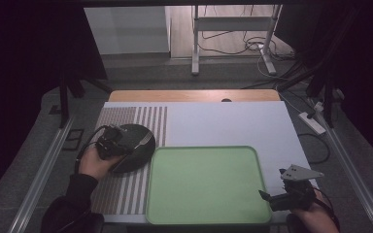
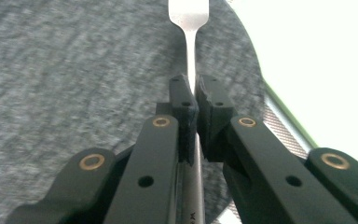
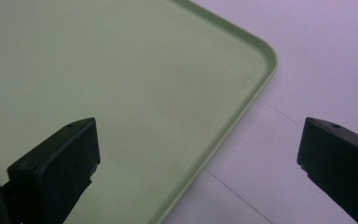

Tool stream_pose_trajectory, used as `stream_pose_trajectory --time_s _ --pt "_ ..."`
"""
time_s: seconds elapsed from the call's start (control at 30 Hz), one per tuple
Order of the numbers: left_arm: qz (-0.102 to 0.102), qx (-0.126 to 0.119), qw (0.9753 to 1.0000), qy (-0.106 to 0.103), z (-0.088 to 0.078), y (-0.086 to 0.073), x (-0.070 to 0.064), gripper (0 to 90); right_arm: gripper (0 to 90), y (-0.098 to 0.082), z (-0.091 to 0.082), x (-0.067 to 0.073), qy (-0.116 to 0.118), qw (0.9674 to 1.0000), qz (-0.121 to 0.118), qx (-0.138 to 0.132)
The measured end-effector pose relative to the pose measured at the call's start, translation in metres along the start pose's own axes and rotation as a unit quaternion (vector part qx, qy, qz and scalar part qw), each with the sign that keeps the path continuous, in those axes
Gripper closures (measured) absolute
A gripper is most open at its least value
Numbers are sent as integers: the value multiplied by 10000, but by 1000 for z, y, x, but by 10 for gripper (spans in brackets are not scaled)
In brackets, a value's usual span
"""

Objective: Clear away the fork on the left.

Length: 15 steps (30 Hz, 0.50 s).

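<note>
— Grey felt, is that what the round mat (image 1: 138,145) at the left is made of?

— It looks like it: a dark grey, flecked disc lying on the striped placemat (image 1: 121,160), at the left side of the table (image 1: 223,121). Its right edge sits just beside the green tray's left rim.

— And the left gripper (image 1: 114,141)?

— It hovers over the mat, held by the person's left hand (image 1: 94,162). In the left gripper view its jaws are pinched almost together on the handle of a metal fork (image 2: 193,56). The fork's handle runs between the pads, and its head points away from the gripper, over the felt.

— Is the fork resting on the mat?

— I cannot tell whether it touches or is just above it.

— What comes next, moving right?

— The green tray (image 1: 204,213), a rounded rectangle at the near middle of the table, with nothing on it.

— And at the far right?

— The right gripper (image 1: 272,198), at the near right corner just outside the tray, its grey three-cornered plate on top. Its jaws stand wide apart, holding nothing. In the right gripper view one jaw hangs over the tray's surface and the other over the pale table top, with the tray's rounded corner between them.
</note>
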<state>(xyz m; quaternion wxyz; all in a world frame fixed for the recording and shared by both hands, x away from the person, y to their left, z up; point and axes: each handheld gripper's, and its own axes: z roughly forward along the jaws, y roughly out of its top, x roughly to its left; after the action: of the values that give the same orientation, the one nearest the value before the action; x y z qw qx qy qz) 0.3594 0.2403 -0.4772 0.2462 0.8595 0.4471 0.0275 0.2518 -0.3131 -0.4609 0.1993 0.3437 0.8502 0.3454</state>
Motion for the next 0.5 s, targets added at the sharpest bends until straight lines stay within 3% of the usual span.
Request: stream_pose_trajectory --time_s 0.5 --pt "-6 -1 10000 -77 0 -13 -39 847 0 0 0 0 -16 10000 -25 8"
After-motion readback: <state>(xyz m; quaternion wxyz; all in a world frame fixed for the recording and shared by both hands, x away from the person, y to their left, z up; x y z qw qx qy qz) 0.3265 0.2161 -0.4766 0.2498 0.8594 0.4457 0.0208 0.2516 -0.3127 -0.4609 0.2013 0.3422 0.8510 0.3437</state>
